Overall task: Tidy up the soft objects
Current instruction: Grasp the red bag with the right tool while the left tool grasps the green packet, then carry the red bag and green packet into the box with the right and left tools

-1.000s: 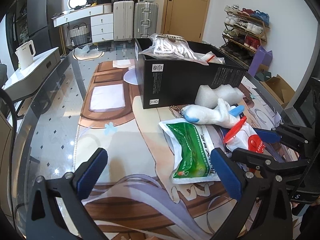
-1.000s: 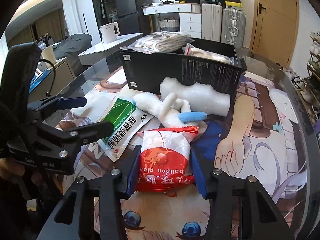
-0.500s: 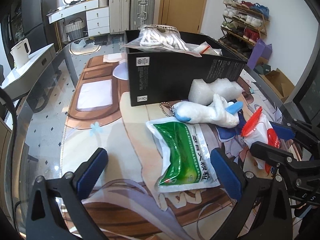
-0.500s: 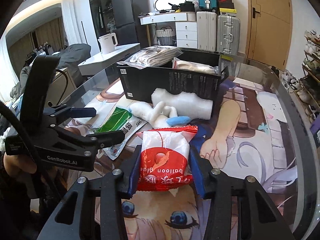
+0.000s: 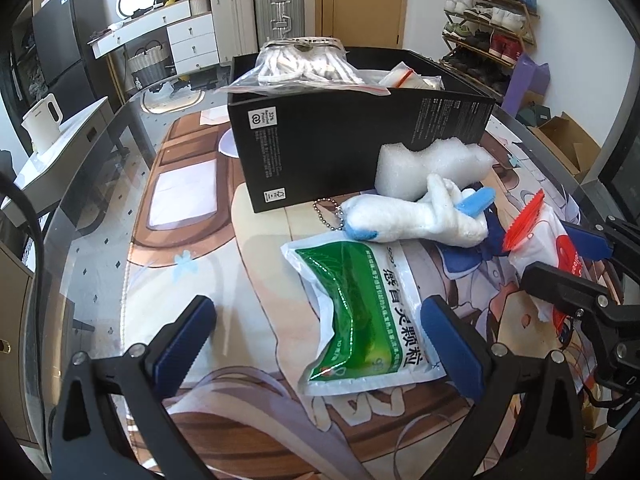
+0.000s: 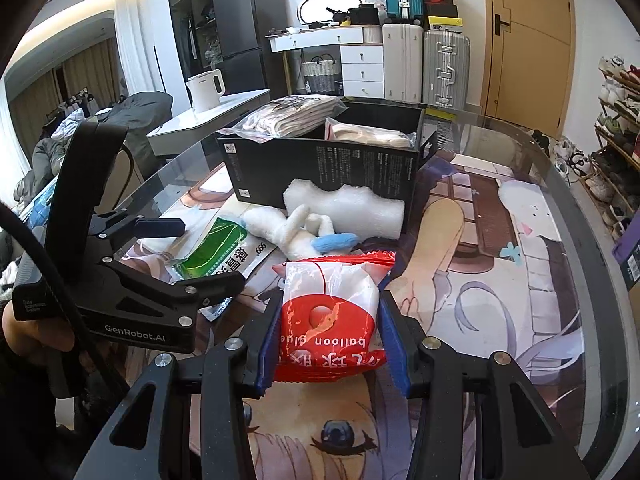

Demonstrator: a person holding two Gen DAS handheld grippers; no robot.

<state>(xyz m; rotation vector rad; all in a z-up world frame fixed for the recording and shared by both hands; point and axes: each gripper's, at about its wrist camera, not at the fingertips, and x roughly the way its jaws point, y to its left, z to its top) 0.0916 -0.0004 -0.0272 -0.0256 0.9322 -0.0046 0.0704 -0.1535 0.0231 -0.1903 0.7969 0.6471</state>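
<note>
Now my right gripper point(image 6: 327, 330) squeezes the red and white balloon glue bag point(image 6: 329, 312) tight, and I have lifted it a little off the table mat point(image 6: 500, 280); a moment ago it lay lower by the white plush toy point(image 6: 288, 228). My left gripper point(image 5: 316, 340) is wide open and holds nothing, above the green bag point(image 5: 356, 308). I think the glue bag goes next into the black box point(image 6: 320, 168), which already has soft things inside.

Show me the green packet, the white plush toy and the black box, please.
green packet point(image 5: 352, 304): left wrist view, middle of its green panel.
white plush toy point(image 5: 400, 220): left wrist view, on its white body.
black box point(image 5: 320, 152): left wrist view, on its front wall.
</note>
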